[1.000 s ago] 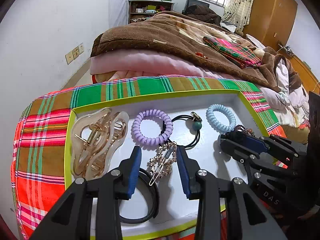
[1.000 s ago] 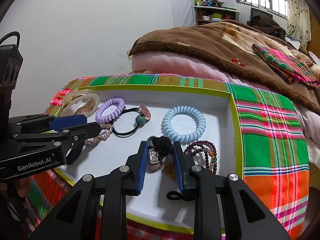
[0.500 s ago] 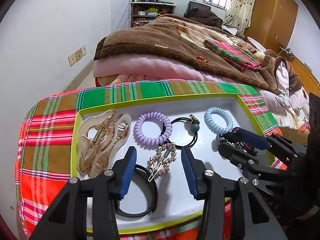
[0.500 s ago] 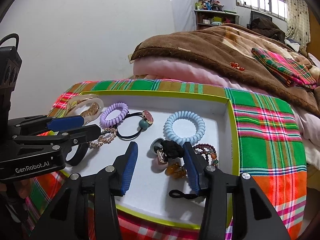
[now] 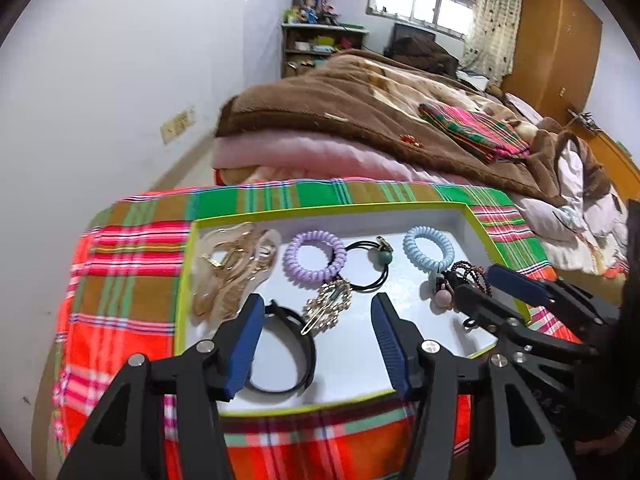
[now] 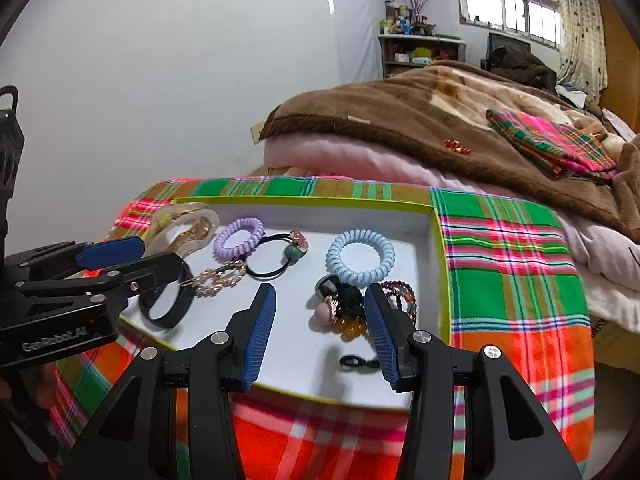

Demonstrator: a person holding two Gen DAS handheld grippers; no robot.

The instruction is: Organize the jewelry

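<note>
Both jaws opened, releasing gold hairpin (image 5: 326, 306) in tray (image 5: 400, 209)

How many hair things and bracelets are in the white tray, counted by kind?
Spiral hair ties: 2, purple and blue
Claw clips: 1
Black elastic ties with charms: 2
Sparkly barrettes: 1
Black bands: 1
Beaded bracelets: 1
Total: 8

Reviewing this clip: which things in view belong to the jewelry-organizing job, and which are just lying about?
Part of the job: white tray; clear claw clip; purple coil tie; blue coil tie; rhinestone clip; black band; bead bracelet; left gripper; right gripper.

Lying about: brown blanket; plaid cloth; shelf.
</note>
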